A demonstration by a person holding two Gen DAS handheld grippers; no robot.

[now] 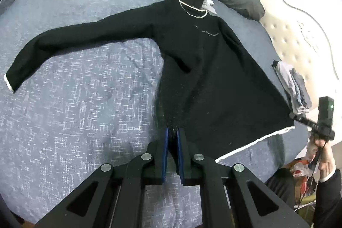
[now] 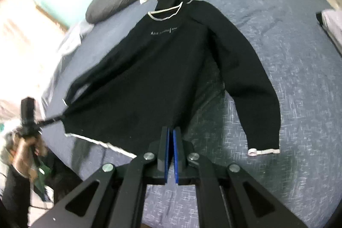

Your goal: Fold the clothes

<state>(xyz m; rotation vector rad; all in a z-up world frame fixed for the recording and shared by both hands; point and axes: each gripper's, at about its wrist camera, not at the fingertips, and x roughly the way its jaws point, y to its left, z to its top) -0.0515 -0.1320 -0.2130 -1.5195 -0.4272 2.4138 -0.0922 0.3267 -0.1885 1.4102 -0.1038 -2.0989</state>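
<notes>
Sweater (image 1: 205,69) is lying spread across the middle of the blue bed (image 1: 85,99), collar toward the top of the frame, one sleeve (image 1: 64,44) stretching out to the far left edge in the left wrist view. Left gripper (image 1: 173,134), bottom centre, is pinching the hem, blue pads nearly together on black fabric. Over at the right edge, folded clothes (image 1: 292,89) are sitting by the headboard. In the right wrist view, right gripper (image 2: 171,134) is clamping the other hem corner, jaws almost closed, hem pulled taut between both.
</notes>
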